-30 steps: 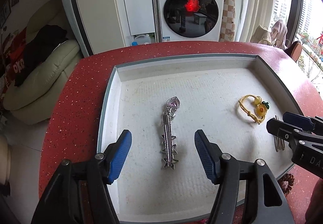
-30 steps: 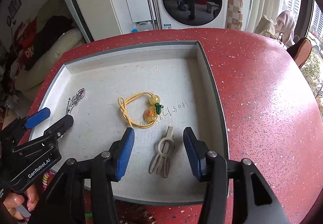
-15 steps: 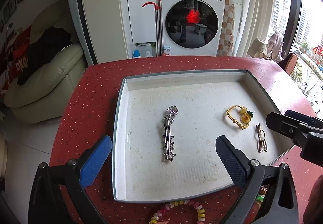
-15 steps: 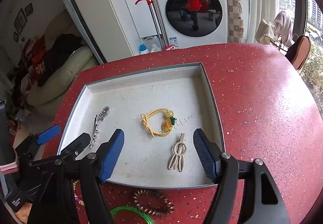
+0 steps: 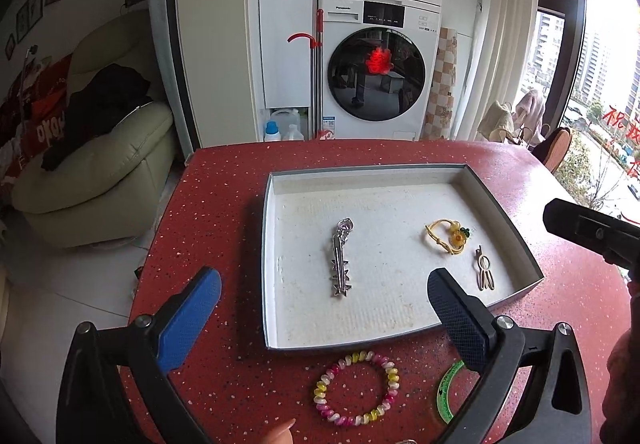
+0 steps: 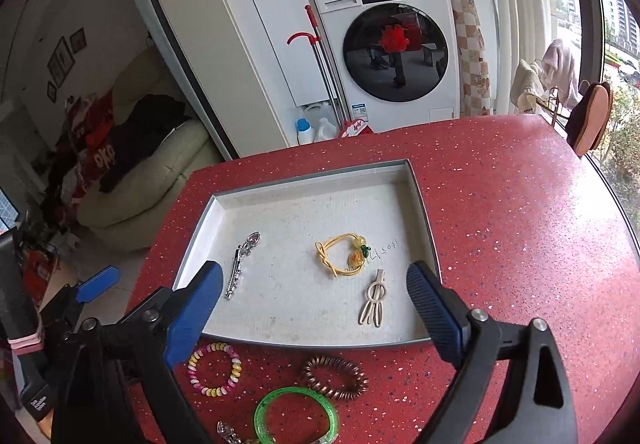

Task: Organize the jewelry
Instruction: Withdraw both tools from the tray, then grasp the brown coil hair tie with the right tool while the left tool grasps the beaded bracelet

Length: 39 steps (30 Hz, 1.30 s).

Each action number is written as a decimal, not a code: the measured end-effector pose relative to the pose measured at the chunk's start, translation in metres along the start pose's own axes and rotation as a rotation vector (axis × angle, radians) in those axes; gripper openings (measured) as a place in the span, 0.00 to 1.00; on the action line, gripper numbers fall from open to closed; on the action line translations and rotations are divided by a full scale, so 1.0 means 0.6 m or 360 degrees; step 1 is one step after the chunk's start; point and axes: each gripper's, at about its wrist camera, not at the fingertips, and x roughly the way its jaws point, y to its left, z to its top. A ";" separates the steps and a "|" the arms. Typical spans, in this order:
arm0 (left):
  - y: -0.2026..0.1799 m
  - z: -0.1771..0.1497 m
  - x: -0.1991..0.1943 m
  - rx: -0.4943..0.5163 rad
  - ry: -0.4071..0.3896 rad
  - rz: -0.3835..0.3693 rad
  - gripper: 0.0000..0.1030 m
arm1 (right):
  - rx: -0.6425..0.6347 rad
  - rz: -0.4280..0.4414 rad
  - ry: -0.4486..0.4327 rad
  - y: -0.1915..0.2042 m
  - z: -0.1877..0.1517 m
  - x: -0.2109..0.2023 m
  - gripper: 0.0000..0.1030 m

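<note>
A grey-rimmed white tray (image 5: 267, 244) (image 6: 424, 212) sits on the red table. In it lie a silver star hair clip (image 5: 340, 264) (image 6: 241, 268), a yellow hair tie with a flower charm (image 5: 446, 237) (image 6: 344, 254) and a beige hair clip (image 5: 484, 275) (image 6: 373, 304). In front of the tray lie a pink-yellow spiral bracelet (image 5: 356, 384) (image 6: 215, 368), a green bangle (image 5: 446, 390) (image 6: 296, 414) and a brown spiral hair tie (image 6: 334, 371). My left gripper (image 5: 324, 320) and right gripper (image 6: 314, 314) are both open and empty, held above the tray's near edge.
A small silver piece (image 6: 226, 431) lies at the table's near edge. A washing machine (image 5: 376, 68), a mop (image 5: 316, 76) and a cream sofa (image 5: 100, 164) stand beyond the table. A chair (image 6: 588, 120) is at the far right.
Both grippers have risen and pulled back from the tray and opened wider. The silver clip and beige clip stay in the tray; bracelets in front of the tray have come into view.
</note>
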 end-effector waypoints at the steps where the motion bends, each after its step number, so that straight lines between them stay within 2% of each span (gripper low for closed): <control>1: 0.003 -0.005 -0.006 -0.0004 -0.0001 -0.0007 1.00 | 0.0005 0.0011 -0.0021 0.001 -0.002 -0.008 1.00; 9: 0.016 -0.054 -0.047 0.0023 -0.0009 0.0035 1.00 | 0.0031 0.0044 -0.0055 0.008 -0.025 -0.043 1.00; 11: 0.022 -0.065 -0.050 0.0002 0.0033 0.0017 1.00 | 0.0037 0.0053 -0.0045 0.008 -0.034 -0.052 1.00; 18: 0.048 -0.108 -0.054 -0.0119 0.0084 0.0110 1.00 | 0.0009 0.0064 0.0045 0.019 -0.071 -0.076 1.00; 26: 0.063 -0.157 -0.032 -0.0168 0.0248 0.0081 1.00 | -0.0070 -0.0007 0.0161 0.017 -0.126 -0.077 1.00; 32: 0.059 -0.175 -0.019 -0.0169 0.0302 0.0107 1.00 | 0.0016 -0.0096 0.0281 -0.014 -0.159 -0.051 1.00; 39: 0.061 -0.165 0.009 -0.0209 0.0342 0.0114 1.00 | 0.0173 -0.0219 0.0360 -0.067 -0.163 -0.020 1.00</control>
